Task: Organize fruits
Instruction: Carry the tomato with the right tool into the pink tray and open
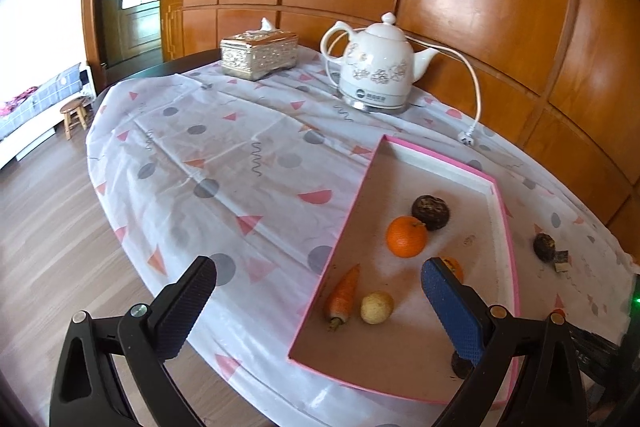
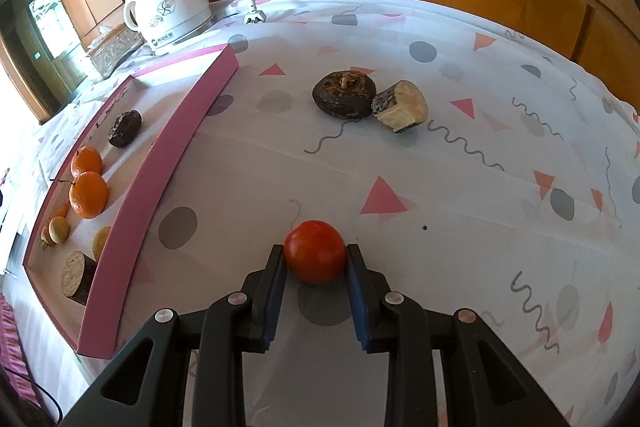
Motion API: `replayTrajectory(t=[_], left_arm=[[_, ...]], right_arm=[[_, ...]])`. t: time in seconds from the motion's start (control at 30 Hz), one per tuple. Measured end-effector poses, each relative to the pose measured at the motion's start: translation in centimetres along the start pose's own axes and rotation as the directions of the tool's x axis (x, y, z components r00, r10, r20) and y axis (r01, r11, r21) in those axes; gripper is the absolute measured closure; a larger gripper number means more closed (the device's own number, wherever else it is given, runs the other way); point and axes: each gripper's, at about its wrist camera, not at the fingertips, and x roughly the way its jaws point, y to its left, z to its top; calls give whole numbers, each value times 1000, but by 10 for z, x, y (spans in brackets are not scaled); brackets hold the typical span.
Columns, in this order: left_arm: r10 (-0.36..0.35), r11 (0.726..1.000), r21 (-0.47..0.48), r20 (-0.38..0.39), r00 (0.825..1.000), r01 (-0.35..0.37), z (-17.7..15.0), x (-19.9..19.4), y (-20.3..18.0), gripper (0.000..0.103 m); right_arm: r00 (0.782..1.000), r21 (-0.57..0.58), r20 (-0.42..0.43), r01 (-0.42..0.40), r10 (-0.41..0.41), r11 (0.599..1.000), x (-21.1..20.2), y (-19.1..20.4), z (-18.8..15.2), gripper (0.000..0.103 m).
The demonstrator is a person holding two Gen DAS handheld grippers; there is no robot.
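Note:
My right gripper (image 2: 315, 251) is shut on a red tomato (image 2: 315, 255), just above the tablecloth. A dark round fruit (image 2: 343, 94) and a cut stub (image 2: 400, 107) lie farther out on the cloth. The pink-walled box (image 2: 160, 155) to the left holds two oranges (image 2: 89, 195), a dark fruit (image 2: 125, 128), a cut stub (image 2: 78, 277) and small pale fruits. My left gripper (image 1: 318, 277) is open and empty over the box's near end (image 1: 320, 291), where a carrot (image 1: 343, 293), a pale round fruit (image 1: 377, 307), an orange (image 1: 406, 237) and a dark fruit (image 1: 430, 212) lie.
A white electric kettle (image 1: 376, 67) with its cord and plug (image 1: 467, 135) stands at the table's back, beside a silver tissue box (image 1: 259, 53). Wood panelling runs behind the table. The table's edge drops to wooden floor on the left.

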Motion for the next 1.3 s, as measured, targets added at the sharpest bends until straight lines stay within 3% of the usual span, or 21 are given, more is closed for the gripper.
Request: replayTrajectory(t=[0.13,0.3,0.63,1.03,1.3], left_arm=[[19,999,-26,1,1000,-19,1,0,6,0],[40,998,-55,3,999,-39,1,2,13,0],[55,994,-97,-13,998,-56,1,7,23,0],[67,990,-123,-33,997,-70,1,12,31,0],[56,991,-120,-38,998,-60,1,12,30,0]], right_arm=[[1000,15,-3,8,-8,1000,-2,1,1,74],[999,21,16,-46,46,999,-14,12,5,74],[973,-112,61,-214,222,970,-42,80,25,74],[950,-265,-51,-310,308,913,-15,164,17,73],[940,-244,-42,-337,337,909,-23,157,11,67]])
